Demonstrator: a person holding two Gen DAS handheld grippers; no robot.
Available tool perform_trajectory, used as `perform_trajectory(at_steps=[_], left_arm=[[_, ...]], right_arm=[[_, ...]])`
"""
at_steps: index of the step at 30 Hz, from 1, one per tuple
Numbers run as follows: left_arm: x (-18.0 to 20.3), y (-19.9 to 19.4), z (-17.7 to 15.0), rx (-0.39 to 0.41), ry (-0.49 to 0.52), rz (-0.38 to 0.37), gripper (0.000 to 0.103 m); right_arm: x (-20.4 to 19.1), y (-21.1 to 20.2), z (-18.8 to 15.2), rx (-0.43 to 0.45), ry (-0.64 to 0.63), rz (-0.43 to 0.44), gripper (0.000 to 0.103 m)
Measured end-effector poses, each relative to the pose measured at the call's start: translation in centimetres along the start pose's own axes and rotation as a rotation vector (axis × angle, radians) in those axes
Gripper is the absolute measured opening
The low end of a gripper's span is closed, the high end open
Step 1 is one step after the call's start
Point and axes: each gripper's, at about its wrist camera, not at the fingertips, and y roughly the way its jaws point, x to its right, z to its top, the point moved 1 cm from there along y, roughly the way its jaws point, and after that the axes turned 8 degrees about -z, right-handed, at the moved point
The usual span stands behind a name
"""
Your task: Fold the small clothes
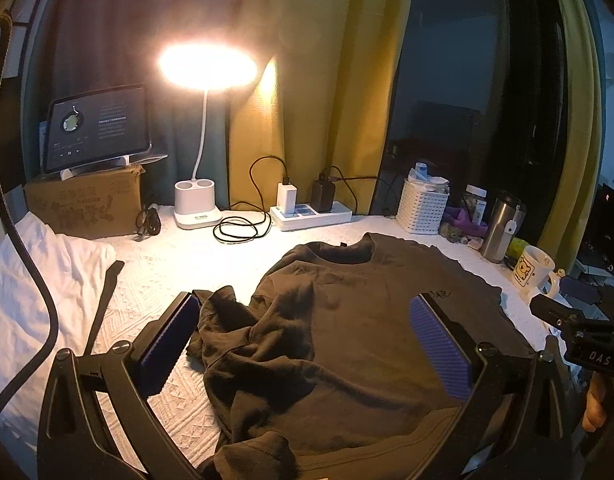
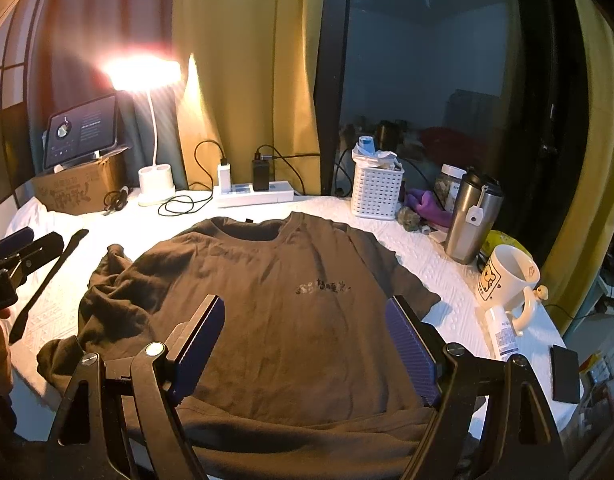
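Two open grippers, one rumpled sleeve to sort first

Two grippers poised above a dark T-shirt (image 2: 275,304) spread front-up on the white-covered worktop (image 1: 179,264), collar at the far end, hem nearest the cameras. Left gripper (image 1: 303,344) spread wide, nothing between its purple pads, hovering with the shirt's bunched sleeve (image 1: 227,320) just ahead and inside its left finger. Right gripper (image 2: 303,344) likewise wide apart and empty, chest print straight ahead between the fingers, flat sleeve (image 2: 411,292) just beyond its right finger. Whether either gripper touches the cloth: cannot tell.

Probably still at the flattening stage, no fold made yet. Best handled thus:

- Start with the crumpled sleeve ahead of the left gripper; pinch only the top layer near the cuff, draw it outward, away from the shirt body, until flat.
- Hold the shirt body down lightly with the right gripper meanwhile, so the whole garment does not slide.
- Smooth the ridge of cloth near the hem, just below both grippers, before folding.
- Fold each side inward toward the centre line, sleeve with it, then bring hem up toward collar.
- Keep sweeps low and short on the right: mug (image 2: 507,276), steel tumbler (image 2: 471,220) and small bottle (image 2: 503,332) close beside the right gripper, easily knocked.
- Mind the dark strap (image 1: 103,304) lying left of the left gripper; likely to snag if the sleeve is dragged across it.
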Motion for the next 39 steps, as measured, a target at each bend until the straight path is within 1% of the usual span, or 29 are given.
perform_trajectory(at_steps=[7,39], left_arm=[[0.3,0.0,0.0,-0.003,0.004,-0.002,0.103],[1.6,-0.2,0.2,0.006,0.039,-0.009,0.103]], right_arm=[[0.0,0.0,-0.5,-0.005,0.011,-0.005,0.083],[0.6,0.3,-0.5,-0.015,0.018,-0.009,0.084]])
